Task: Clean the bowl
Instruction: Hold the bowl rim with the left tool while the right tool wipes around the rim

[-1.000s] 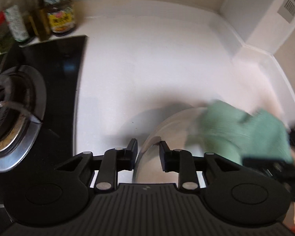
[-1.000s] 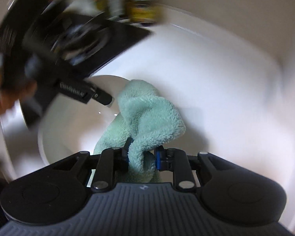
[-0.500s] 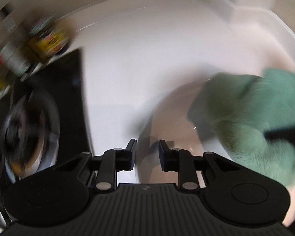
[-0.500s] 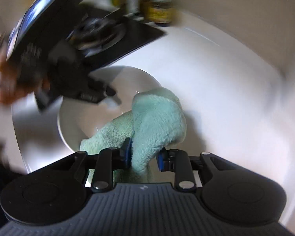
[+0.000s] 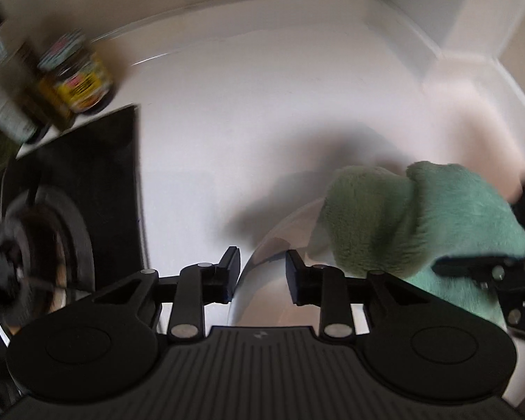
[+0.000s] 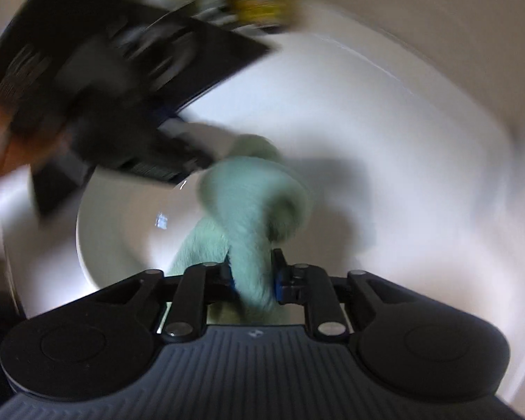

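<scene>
wiping bowl (image 6: 122,231) with green cloth (image 6: 255,210)

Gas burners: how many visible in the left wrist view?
1. A single burner sits at the left edge on the black cooktop, left of the bowl. More may lie outside the frame.

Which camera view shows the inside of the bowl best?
The right wrist view: it looks down into the bowl, showing its pale inner surface beside the green cloth. The left wrist view shows only the bowl's rim and outer wall, partly behind the cloth.
</scene>
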`<act>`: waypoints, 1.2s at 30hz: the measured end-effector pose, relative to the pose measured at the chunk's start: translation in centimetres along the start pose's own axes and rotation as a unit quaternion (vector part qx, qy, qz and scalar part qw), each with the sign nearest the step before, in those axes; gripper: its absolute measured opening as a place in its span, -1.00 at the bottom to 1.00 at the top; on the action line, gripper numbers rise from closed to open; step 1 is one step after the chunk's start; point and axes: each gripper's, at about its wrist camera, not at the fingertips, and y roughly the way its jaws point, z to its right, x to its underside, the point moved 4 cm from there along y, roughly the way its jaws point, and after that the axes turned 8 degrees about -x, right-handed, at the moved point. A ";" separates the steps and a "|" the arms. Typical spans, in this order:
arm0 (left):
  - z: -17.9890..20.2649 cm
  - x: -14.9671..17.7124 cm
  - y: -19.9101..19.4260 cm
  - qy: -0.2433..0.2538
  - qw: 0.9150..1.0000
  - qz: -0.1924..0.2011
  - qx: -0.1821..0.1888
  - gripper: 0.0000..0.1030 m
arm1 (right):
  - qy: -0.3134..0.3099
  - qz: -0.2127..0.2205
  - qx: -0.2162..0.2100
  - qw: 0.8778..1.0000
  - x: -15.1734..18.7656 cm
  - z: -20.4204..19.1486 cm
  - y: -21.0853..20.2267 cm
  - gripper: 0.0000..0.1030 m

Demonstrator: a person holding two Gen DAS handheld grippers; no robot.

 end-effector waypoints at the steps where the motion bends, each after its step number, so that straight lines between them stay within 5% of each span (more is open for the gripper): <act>1: -0.1 0.3 0.0 -0.018 1.000 0.001 0.000 -0.20 | 0.035 0.020 0.003 0.999 1.0 -0.3 -0.5 -0.72; 6: 0.0 2.1 -0.7 -0.086 0.996 0.015 -0.034 -0.10 | 0.181 0.066 -0.003 0.981 5.3 -2.2 -2.4 -0.62; 8: -0.1 3.2 -1.1 -0.119 0.991 0.023 -0.059 -0.15 | 0.272 0.075 -0.058 0.958 6.8 -2.2 -1.5 -0.56; 10: -0.2 4.4 -1.6 -0.135 0.988 0.020 -0.075 -0.26 | 0.304 0.094 -0.071 0.945 7.7 -2.7 -1.0 -0.55; 14: 0.0 5.0 -1.6 -0.052 0.997 -0.003 -0.057 -0.47 | 0.209 0.103 -0.040 0.972 7.0 -2.9 -0.3 -0.59; 16: 0.4 4.5 -1.6 0.025 0.999 -0.019 -0.026 -0.52 | 0.122 0.070 -0.031 0.990 6.1 -2.4 -1.3 -0.60; 17: 0.5 4.0 -1.7 0.055 0.998 -0.019 -0.020 -0.39 | 0.077 0.052 -0.027 0.995 5.7 -2.2 -1.9 -0.61; 19: 1.0 3.0 -2.1 0.107 0.994 -0.021 -0.006 -0.42 | -0.001 0.016 -0.025 1.000 3.8 -2.0 -1.5 -0.61; 21: 1.8 1.8 -2.2 0.153 0.988 -0.026 0.001 -0.35 | -0.074 -0.029 -0.027 0.996 2.3 -1.9 -1.4 -0.62; 27: 4.7 -1.4 0.2 0.216 0.975 -0.050 0.016 -0.40 | -0.268 -0.108 -0.036 0.957 -0.3 -3.0 -0.5 -0.61; 31: 3.8 -2.2 0.8 0.132 0.990 -0.045 0.037 -0.32 | -0.262 -0.105 -0.029 0.959 -0.8 -2.7 -0.8 -0.61; 36: 1.3 -0.4 1.7 0.006 0.997 -0.052 0.060 -0.27 | -0.036 -0.017 -0.017 0.999 -0.3 -0.4 -1.2 -0.72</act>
